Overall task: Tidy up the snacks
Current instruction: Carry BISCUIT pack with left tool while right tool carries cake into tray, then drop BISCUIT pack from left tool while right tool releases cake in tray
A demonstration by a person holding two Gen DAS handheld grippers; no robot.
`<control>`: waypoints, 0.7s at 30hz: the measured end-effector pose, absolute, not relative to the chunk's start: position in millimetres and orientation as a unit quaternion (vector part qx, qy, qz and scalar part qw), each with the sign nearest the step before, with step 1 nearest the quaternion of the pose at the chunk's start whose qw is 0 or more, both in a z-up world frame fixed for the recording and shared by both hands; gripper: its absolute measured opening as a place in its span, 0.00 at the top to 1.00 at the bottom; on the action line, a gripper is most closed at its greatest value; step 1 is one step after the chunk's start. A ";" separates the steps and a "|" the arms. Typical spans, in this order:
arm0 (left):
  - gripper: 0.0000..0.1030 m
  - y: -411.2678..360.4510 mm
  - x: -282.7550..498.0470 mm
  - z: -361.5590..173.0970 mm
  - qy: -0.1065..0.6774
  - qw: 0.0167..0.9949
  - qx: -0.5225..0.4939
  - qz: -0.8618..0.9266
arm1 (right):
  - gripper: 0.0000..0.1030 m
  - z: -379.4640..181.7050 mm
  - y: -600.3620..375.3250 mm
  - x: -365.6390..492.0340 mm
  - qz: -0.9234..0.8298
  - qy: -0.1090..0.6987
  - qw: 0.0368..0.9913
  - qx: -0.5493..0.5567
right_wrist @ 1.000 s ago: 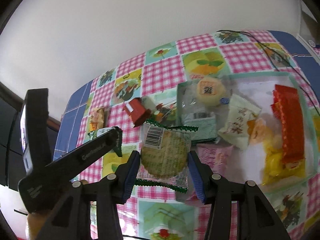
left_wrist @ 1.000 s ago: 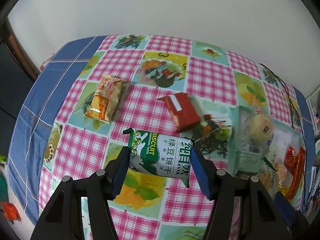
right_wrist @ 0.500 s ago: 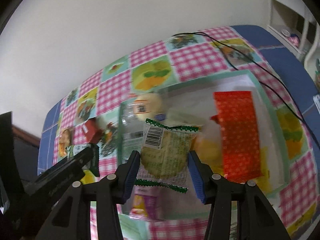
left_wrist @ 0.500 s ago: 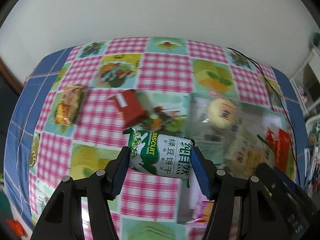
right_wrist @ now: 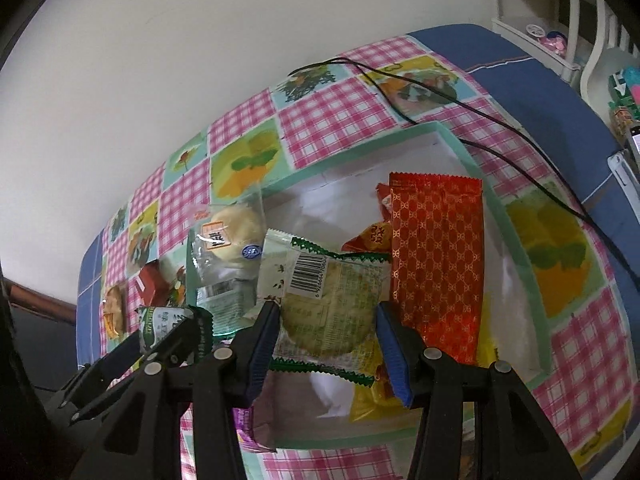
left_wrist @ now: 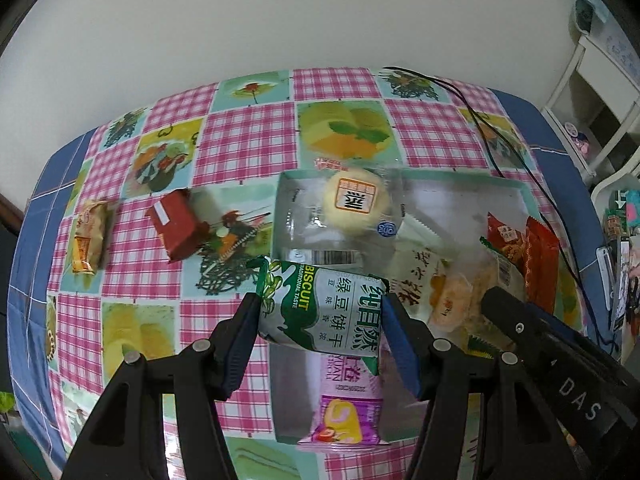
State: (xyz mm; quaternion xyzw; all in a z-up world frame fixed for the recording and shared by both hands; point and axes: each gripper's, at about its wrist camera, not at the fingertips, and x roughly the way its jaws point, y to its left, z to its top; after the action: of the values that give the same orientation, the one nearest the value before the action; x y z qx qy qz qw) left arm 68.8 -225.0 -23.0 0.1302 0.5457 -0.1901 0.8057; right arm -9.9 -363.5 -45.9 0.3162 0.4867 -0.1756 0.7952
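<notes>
Tongs, left [left_wrist: 322, 314]: clamped on the green biscuit pack [left_wrist: 324, 312], pads pressing both ends, pack lifted clear of the worktop. Tongs, right [right_wrist: 328, 322]: clamped on the clear-wrapped round cracker pack [right_wrist: 330, 312], barcode end up, also lifted.

Change vs one second ago: both pairs have swung across from the open cloth to the tray [left_wrist: 516, 188]. In the left view the biscuit pack was over pink checks at picture centre with the tray off at 3 o'clock; it now hangs over the tray's near-left corner, above a purple cake pack [left_wrist: 348, 408] at 6 o'clock. In the right view the cracker pack was short of the tray's left edge; it now sits over the tray's middle. Grip on both unchanged.

Around the cracker pack, right view: long red foil pack [right_wrist: 436, 264] at 2–3 o'clock, round bun in clear wrap [right_wrist: 232, 232] at 10 o'clock, yellow packs [right_wrist: 368, 400] underneath at 5 o'clock.

Left on the checked tablecloth [left_wrist: 432, 132], left view: red packet [left_wrist: 176, 224] at 10 o'clock, orange-yellow snack bag [left_wrist: 90, 236] further out at 9–10 o'clock. Black cable [left_wrist: 504, 148] runs past the tray's far-right corner.
</notes>
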 end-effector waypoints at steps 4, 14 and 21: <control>0.39 -227.3 69.0 -27.3 0.551 0.802 0.125 -0.193 | 0.49 -46.1 -365.5 -11.4 -0.175 0.486 0.794 0.321; 0.38 -224.5 73.0 -32.6 0.570 0.792 0.098 -0.196 | 0.48 -45.6 -365.3 -10.9 -0.176 0.488 0.792 0.322; 0.38 -216.9 76.8 -26.6 0.568 0.797 0.095 -0.183 | 0.48 -37.2 -364.6 -13.1 -0.178 0.479 0.799 0.317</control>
State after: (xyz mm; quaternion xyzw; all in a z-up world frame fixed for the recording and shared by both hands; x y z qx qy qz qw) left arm 76.8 -216.9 -26.6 0.0952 0.5681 -0.1831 0.7967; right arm -13.1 -364.6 -37.2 0.3170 0.4795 -0.1779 0.7987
